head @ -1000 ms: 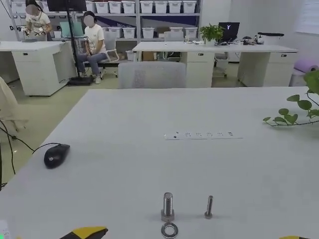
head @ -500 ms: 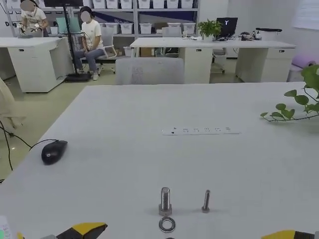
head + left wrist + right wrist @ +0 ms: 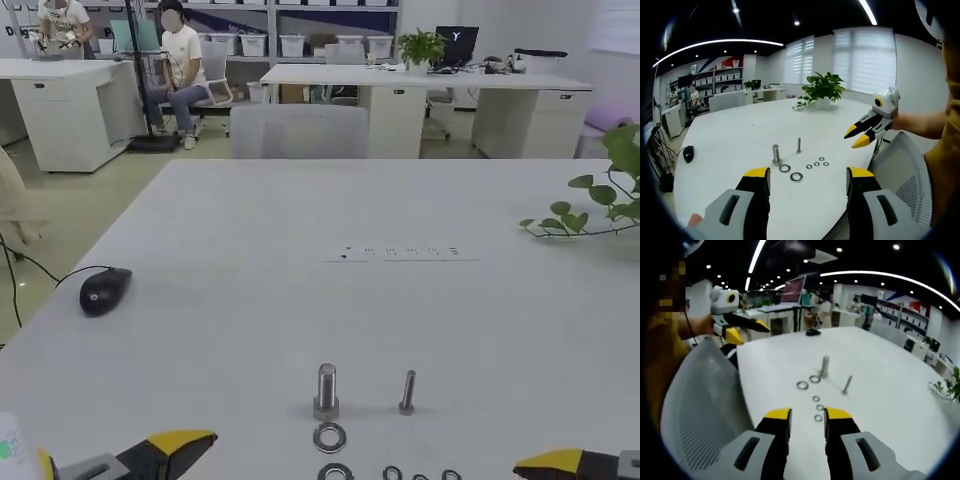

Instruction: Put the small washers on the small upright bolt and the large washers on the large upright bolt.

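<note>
The table (image 3: 250, 300) is a broad white slab. The large bolt (image 3: 326, 390) stands on it close to the near edge, and every place below is given from that bolt. A grey chair (image 3: 300, 135) sits well beyond the bolt at the far edge. A plant (image 3: 600, 200) trails in well to the right of it and further back. Neither seems to bear on the job.

The left gripper (image 3: 809, 173) hangs nearer the person than the bolt and off to its left. Its jaws stand wide apart with nothing between them. The right gripper (image 3: 807, 415) hangs nearer than the bolt and well to its right. Its jaws are parted by a narrower gap, also empty. Both are well apart from the hardware and aimed toward it, which reads as a ready stance before a first pick.

A mouse (image 3: 104, 290) lies well to the left of the bolt and behind it. A power strip (image 3: 400, 254) lies behind it, out of the working area.

The large bolt rests on its head, so its shank points up to take rings from above. The small bolt (image 3: 407, 392) stands the same way just to its right.

Two large washers (image 3: 329, 437) lie flat just in front of the large bolt, one nearer the person than the other. The closer one is near the bolt's foot but apart from it. A few small washers (image 3: 392, 474) lie in a loose cluster in front of the bolt and to the right, roughly before the small bolt. Each size seems laid out for a short carry.

No washer is on either bolt, so by my judgement the sorting has not begun.
</note>
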A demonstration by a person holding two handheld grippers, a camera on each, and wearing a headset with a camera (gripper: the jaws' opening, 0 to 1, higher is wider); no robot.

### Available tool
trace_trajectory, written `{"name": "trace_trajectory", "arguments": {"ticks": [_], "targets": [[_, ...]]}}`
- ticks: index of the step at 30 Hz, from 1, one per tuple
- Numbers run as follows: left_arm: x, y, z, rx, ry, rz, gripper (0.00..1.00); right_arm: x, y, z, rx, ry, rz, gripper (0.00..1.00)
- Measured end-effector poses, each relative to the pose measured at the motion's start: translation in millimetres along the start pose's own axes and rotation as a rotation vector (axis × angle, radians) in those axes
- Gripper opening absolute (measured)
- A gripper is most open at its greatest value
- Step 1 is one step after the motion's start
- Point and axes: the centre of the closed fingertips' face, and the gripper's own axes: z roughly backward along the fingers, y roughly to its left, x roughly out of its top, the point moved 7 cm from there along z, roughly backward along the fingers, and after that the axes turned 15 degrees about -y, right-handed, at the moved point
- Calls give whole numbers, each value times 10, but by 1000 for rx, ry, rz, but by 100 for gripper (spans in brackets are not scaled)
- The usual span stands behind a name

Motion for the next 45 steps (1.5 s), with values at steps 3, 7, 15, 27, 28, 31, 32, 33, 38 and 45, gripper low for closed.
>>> {"name": "trace_trajectory", "arguments": {"ticks": [3, 7, 15, 27, 28, 31, 32, 33, 38, 45], "targets": [[-6, 1, -4, 2, 0, 2, 61, -8, -9, -8, 8, 9, 4, 27], [-15, -1, -17, 3, 6, 3, 61, -24, -30, -27, 17, 17, 2, 27], [-41, 15, -54, 7, 21, 8, 61, -88, -57, -102, 54, 48, 14, 27], [-29, 52, -98, 26, 11, 22, 61, -228, -180, -292, 154, 151, 50, 27], [-29, 56, -94, 29, 12, 21, 61, -232, -188, -311, 157, 151, 48, 27], [-29, 61, -88, 35, 14, 21, 61, -271, -200, -374, 192, 185, 60, 27], [-29, 61, -86, 36, 14, 21, 61, -280, -202, -390, 204, 194, 58, 27], [-31, 61, -84, 39, 16, 23, 61, -287, -204, -405, 212, 202, 57, 27], [-45, 55, -66, 48, 20, 31, 61, -327, -269, -512, 256, 250, 94, 27], [-57, 64, -60, 59, 22, 38, 61, -441, -313, -642, 362, 373, 176, 27]]}}
